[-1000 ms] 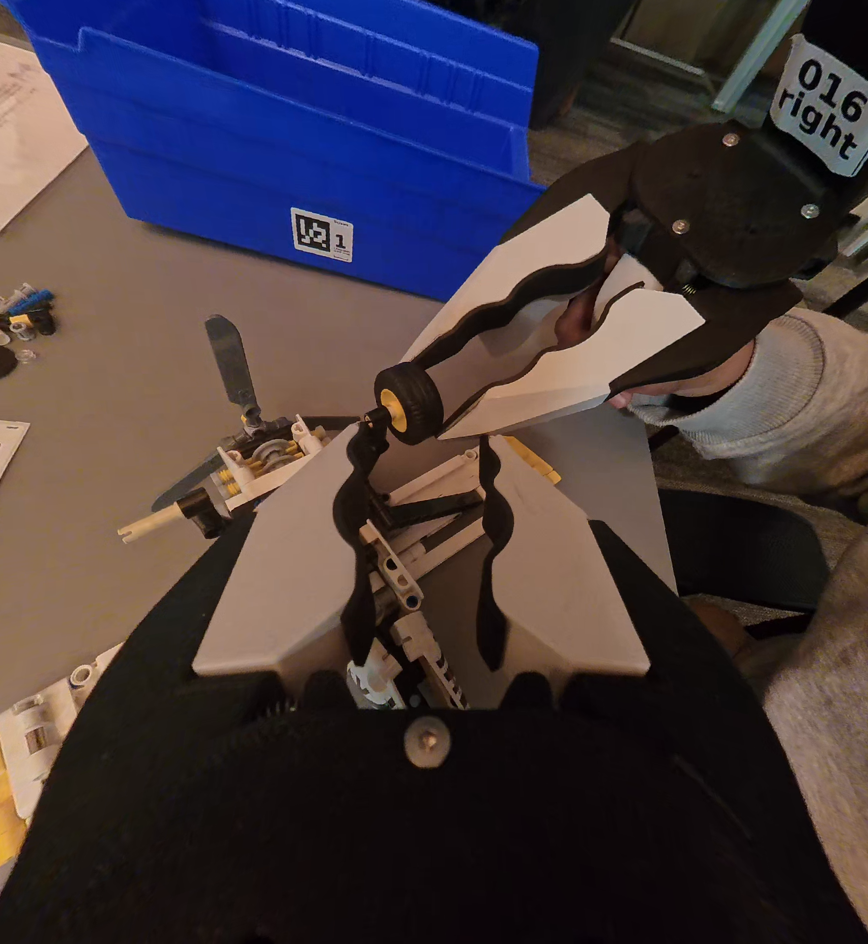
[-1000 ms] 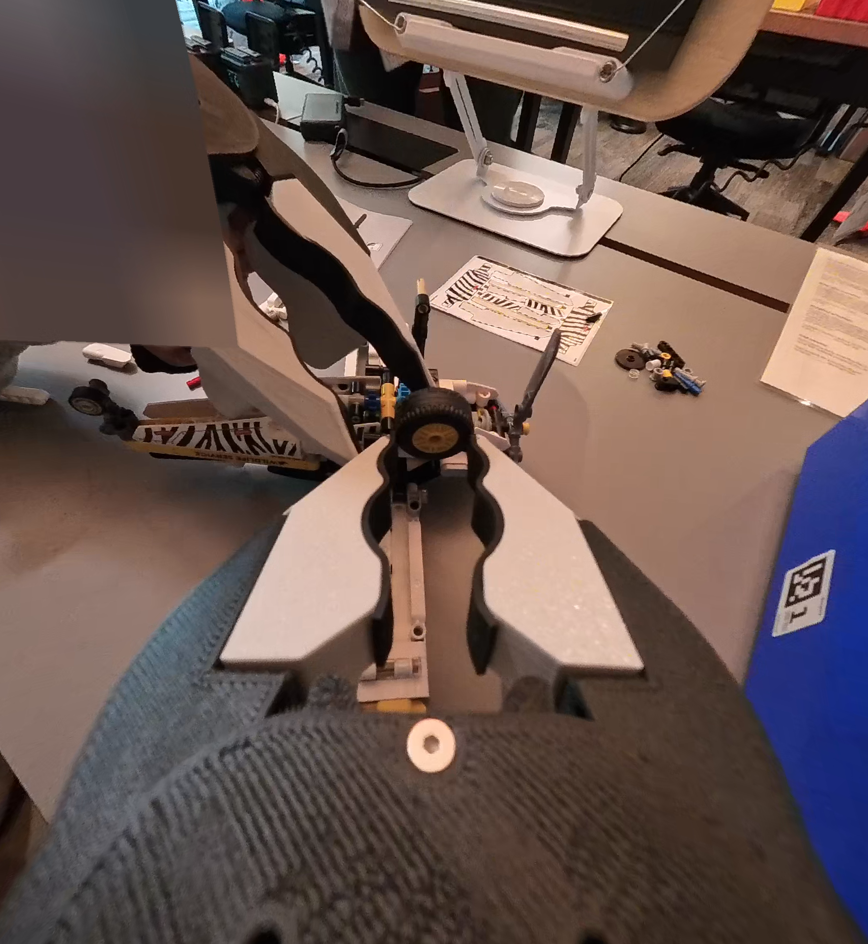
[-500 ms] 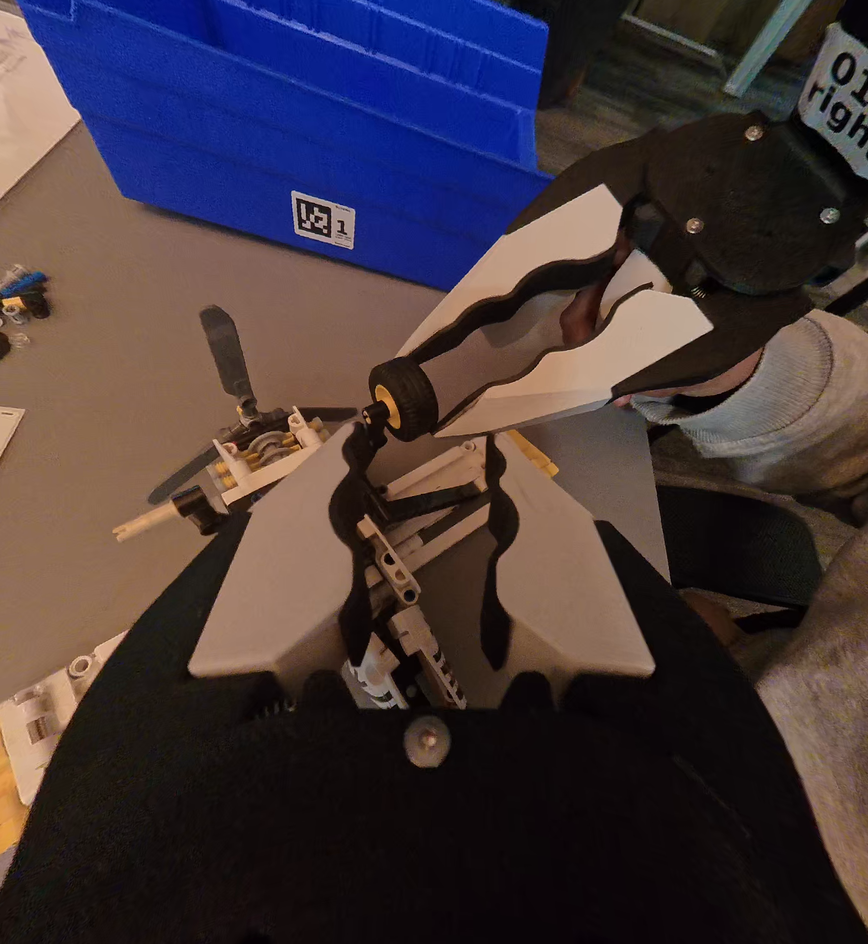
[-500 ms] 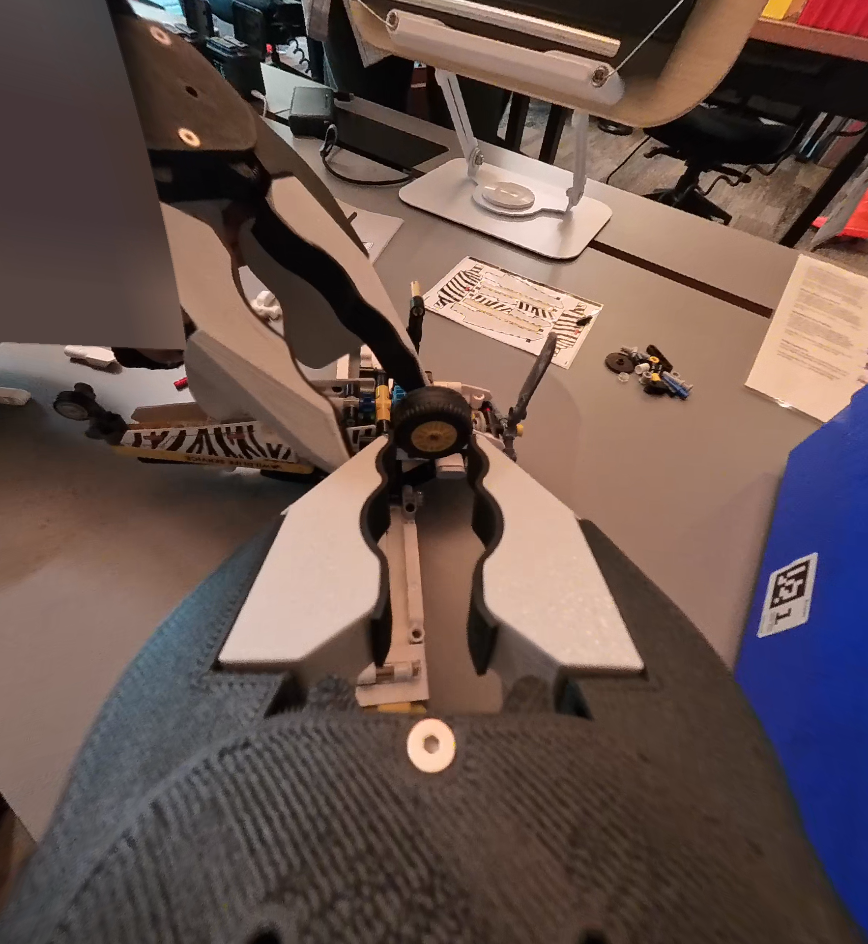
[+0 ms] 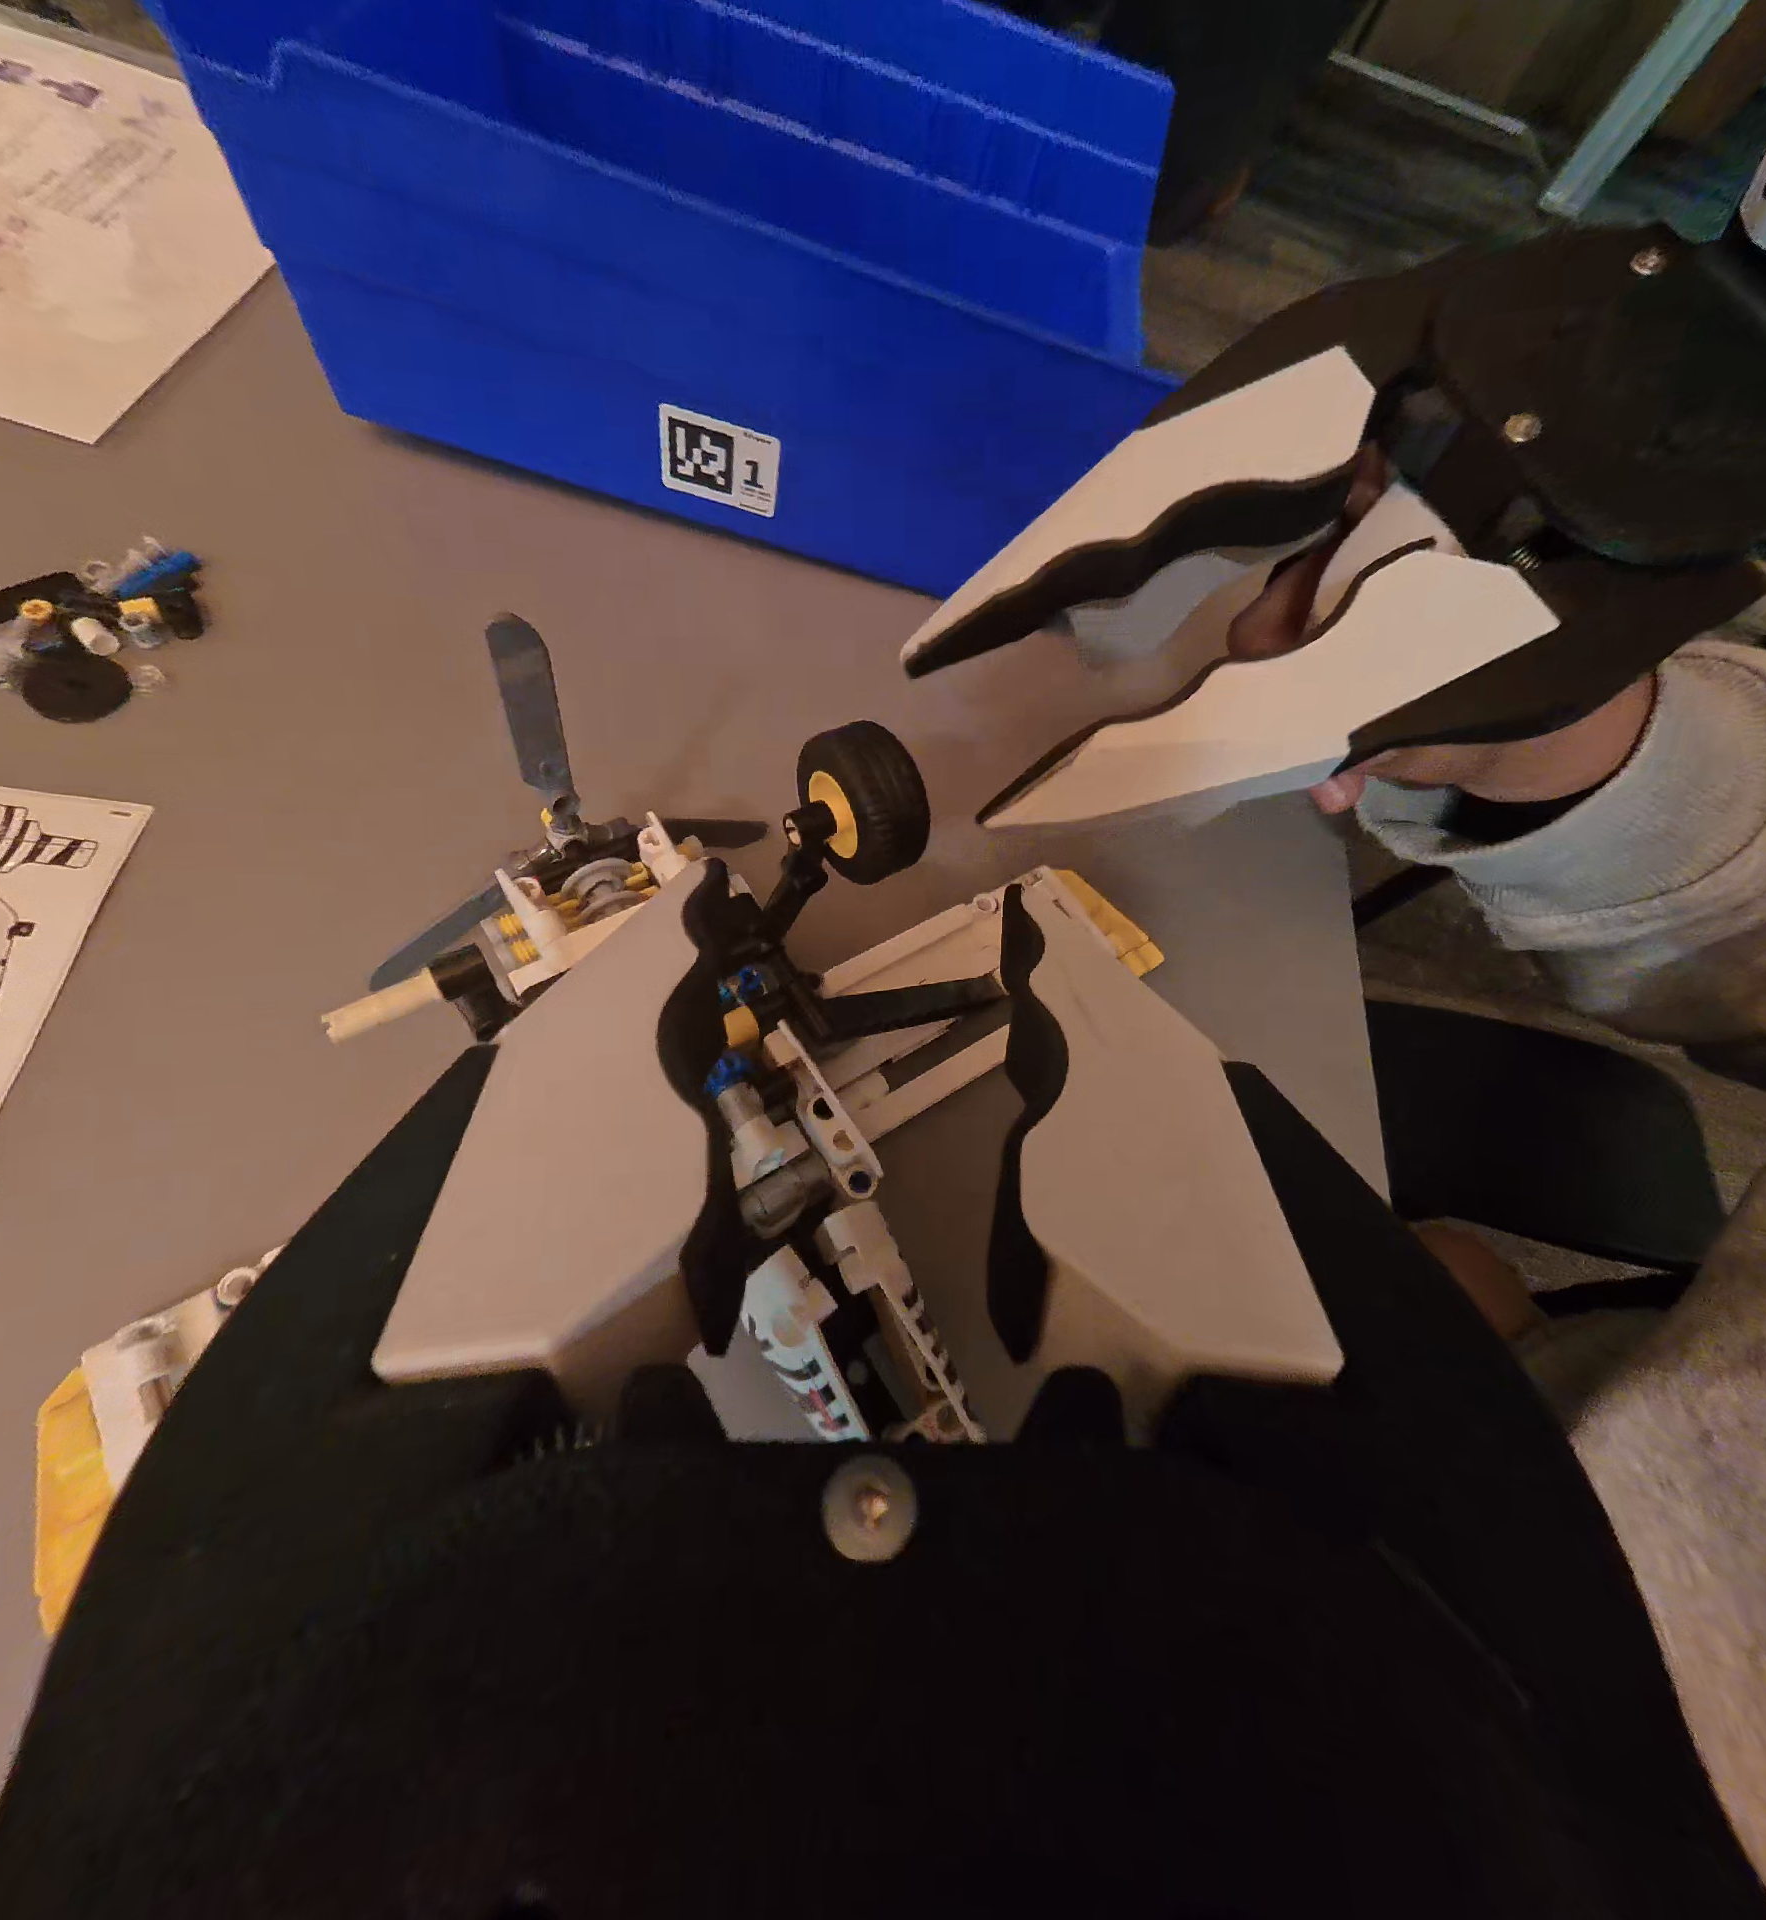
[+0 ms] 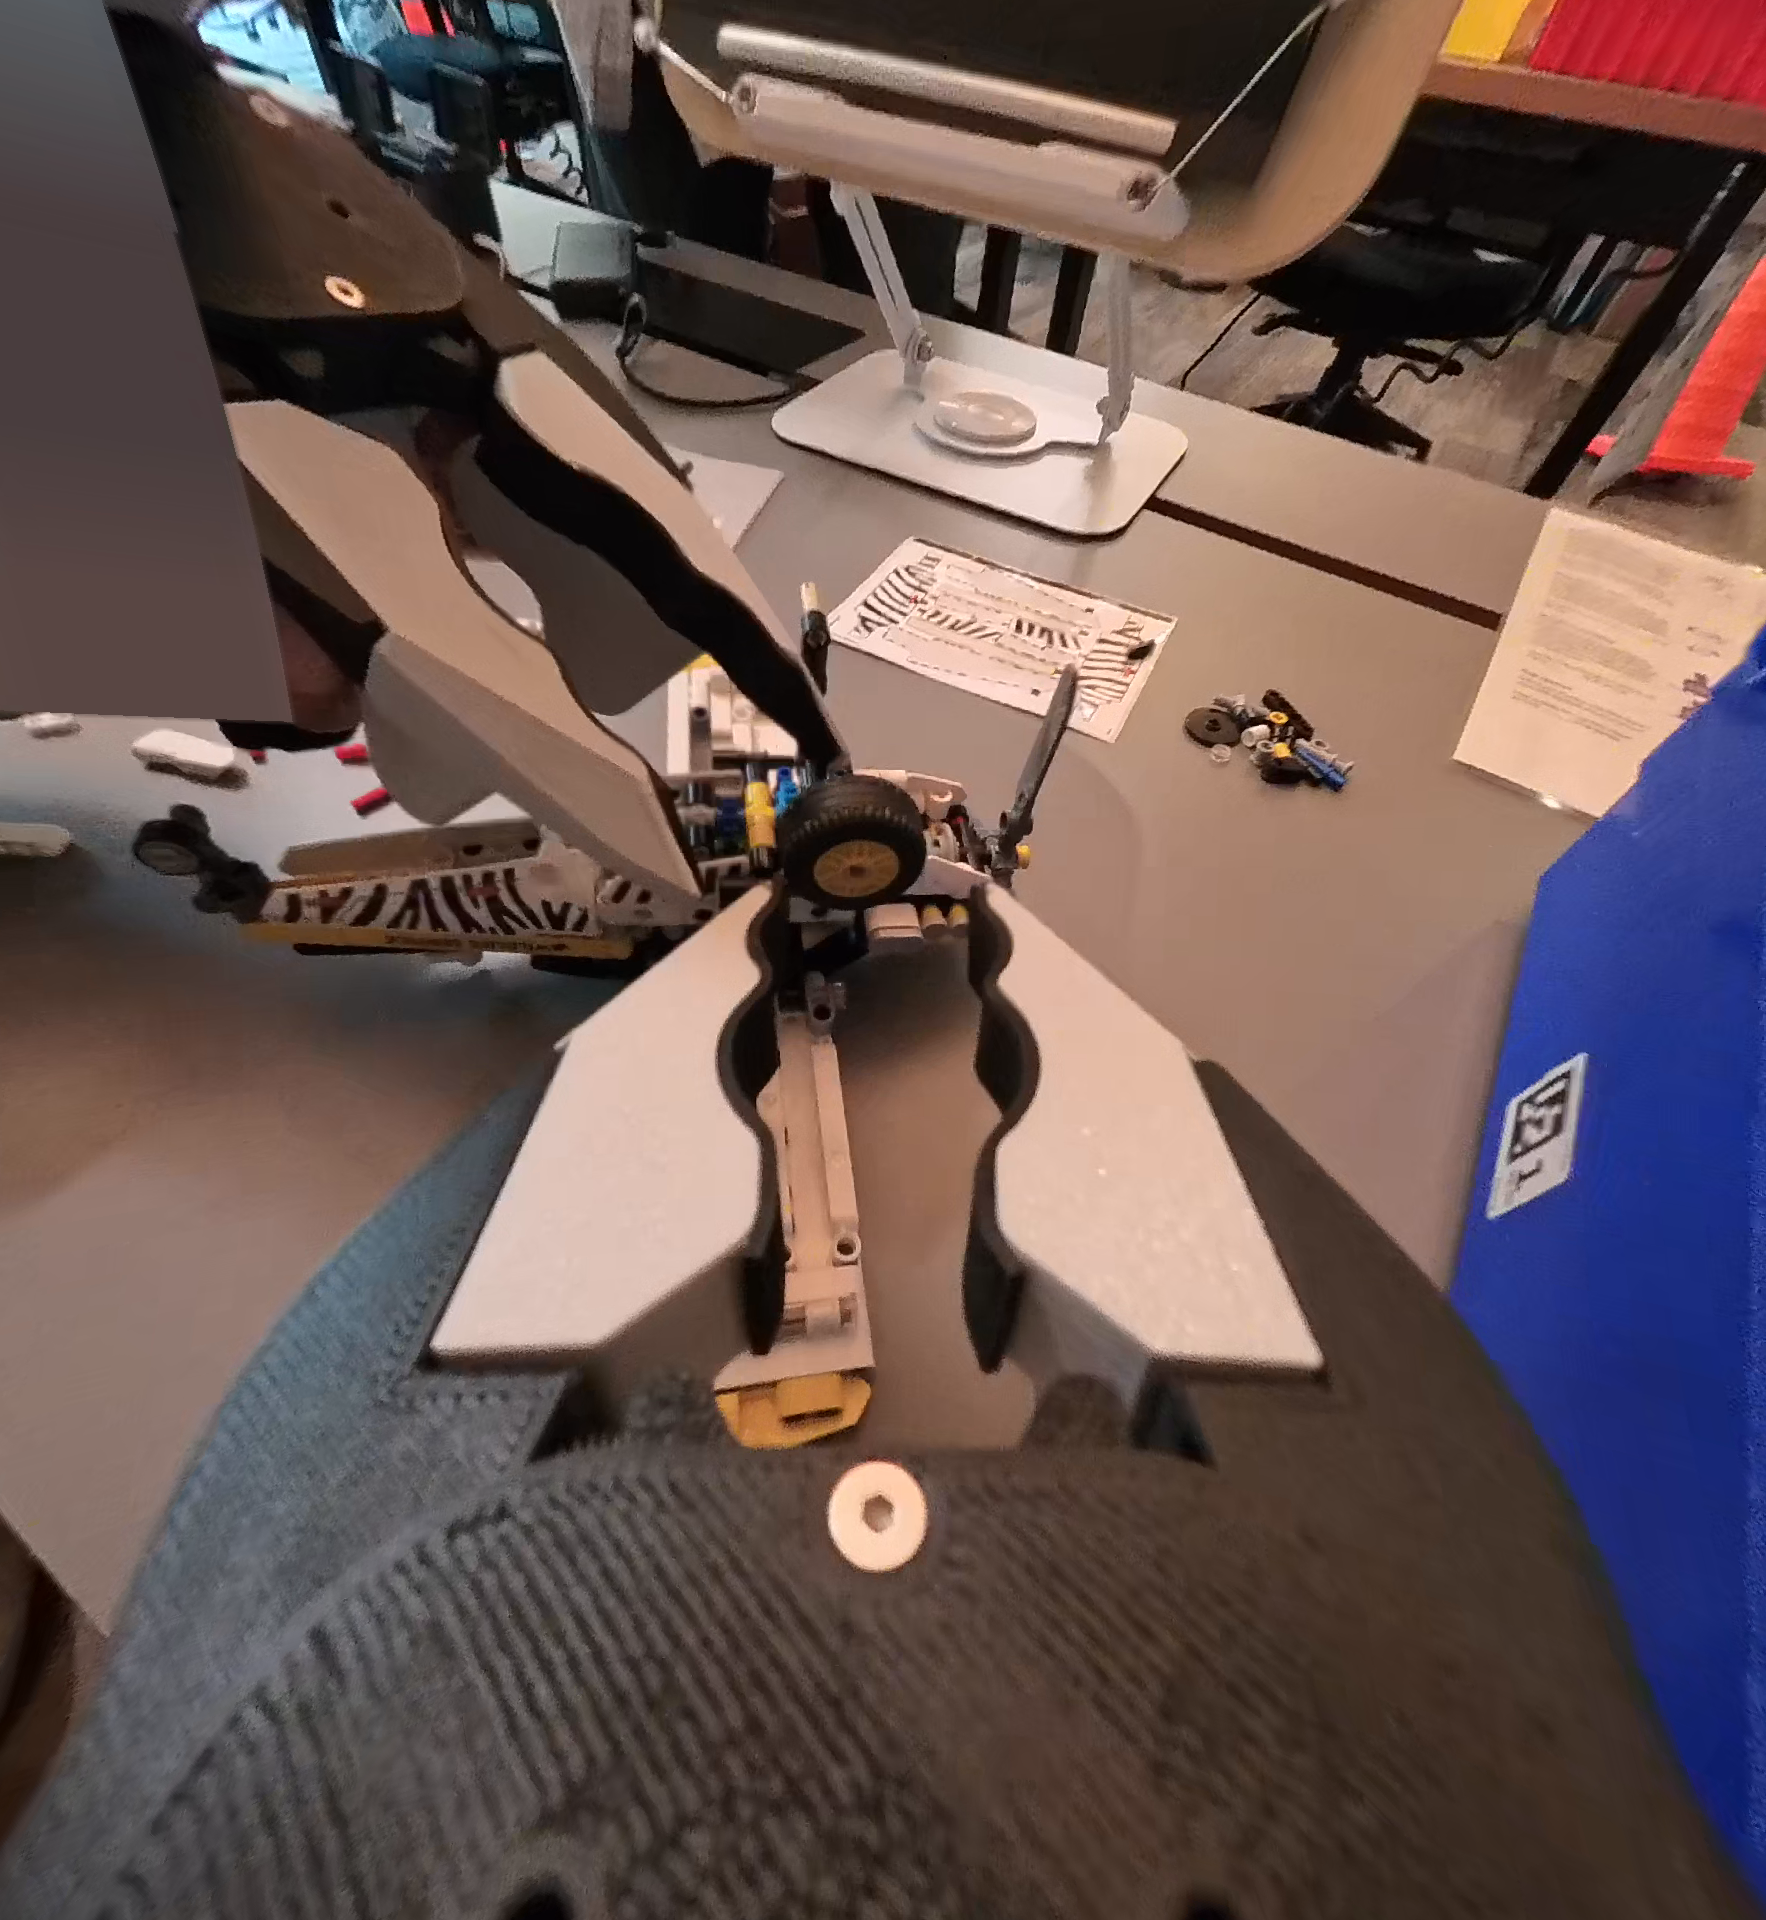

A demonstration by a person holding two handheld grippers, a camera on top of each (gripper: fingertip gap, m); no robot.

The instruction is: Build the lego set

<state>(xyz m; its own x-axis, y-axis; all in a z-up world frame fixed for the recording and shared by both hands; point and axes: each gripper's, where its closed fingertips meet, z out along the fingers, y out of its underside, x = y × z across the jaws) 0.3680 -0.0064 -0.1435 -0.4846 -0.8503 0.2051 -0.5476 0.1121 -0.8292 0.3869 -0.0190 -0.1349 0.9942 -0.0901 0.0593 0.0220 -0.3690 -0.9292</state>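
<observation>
Near the front edge of the grey worktop (image 5: 266,1049), the left gripper (image 5: 858,914) reaches down over a half-built toy plane (image 5: 817,1132), white with zebra stripes and yellow trim. Its fingers stand spread on either side of the plane's body; the left finger touches the model, the right finger stands clear, so it steadies the model at most and does not pinch it. The plane's long axis runs roughly along this gripper's fingers, nose and grey propeller (image 5: 536,717) pointing away toward the blue bin (image 5: 713,239).

Just past those fingertips, a small black wheel (image 5: 863,788) with a yellow hub sits on a black strut rising from the plane. The right gripper (image 5: 946,743) comes in from the right edge, fingers spread and empty, tips near the wheel but apart from it. From its own view the wheel (image 6: 853,840) lies straight ahead, just beyond the gap. Judging by this, the wheel looks seated, and the right gripper is the nearer one to press or adjust it.

Farther off lie a heap of loose small parts (image 5: 79,644), a zebra-striped sticker sheet (image 6: 1004,634) and a printed page (image 5: 58,208).
</observation>
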